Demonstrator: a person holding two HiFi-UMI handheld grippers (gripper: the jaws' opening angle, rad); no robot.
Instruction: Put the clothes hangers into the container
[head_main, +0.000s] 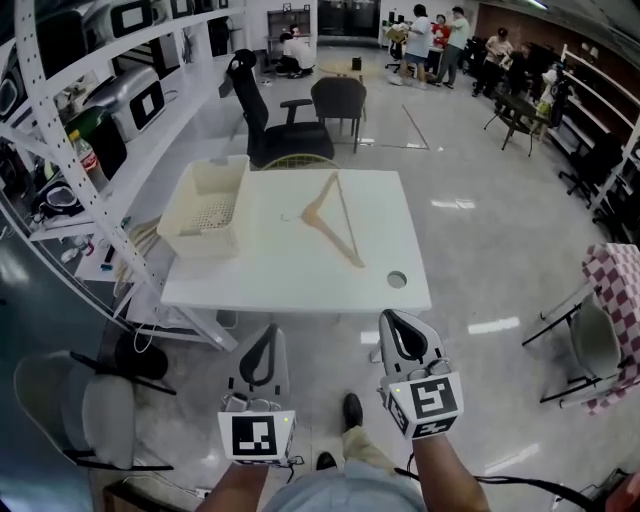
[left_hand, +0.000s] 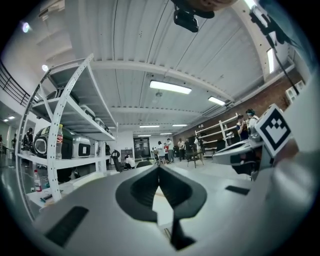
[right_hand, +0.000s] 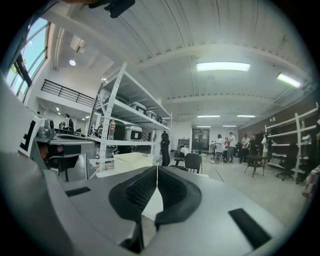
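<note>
A wooden clothes hanger (head_main: 335, 217) lies flat near the middle of the white table (head_main: 300, 275). A cream plastic basket (head_main: 207, 206) stands on the table's left side and shows as a pale box (right_hand: 131, 161) in the right gripper view. My left gripper (head_main: 267, 335) and right gripper (head_main: 395, 322) hang side by side below the table's near edge, well short of the hanger. Both are shut with nothing between the tips (left_hand: 159, 166) (right_hand: 157, 167).
A metal shelf rack (head_main: 90, 130) with appliances runs along the left. Black office chairs (head_main: 275, 110) stand beyond the table, a grey chair (head_main: 85, 405) at near left, a checked chair (head_main: 615, 300) at right. Several people stand far back. A round hole (head_main: 397, 279) marks the table's near right corner.
</note>
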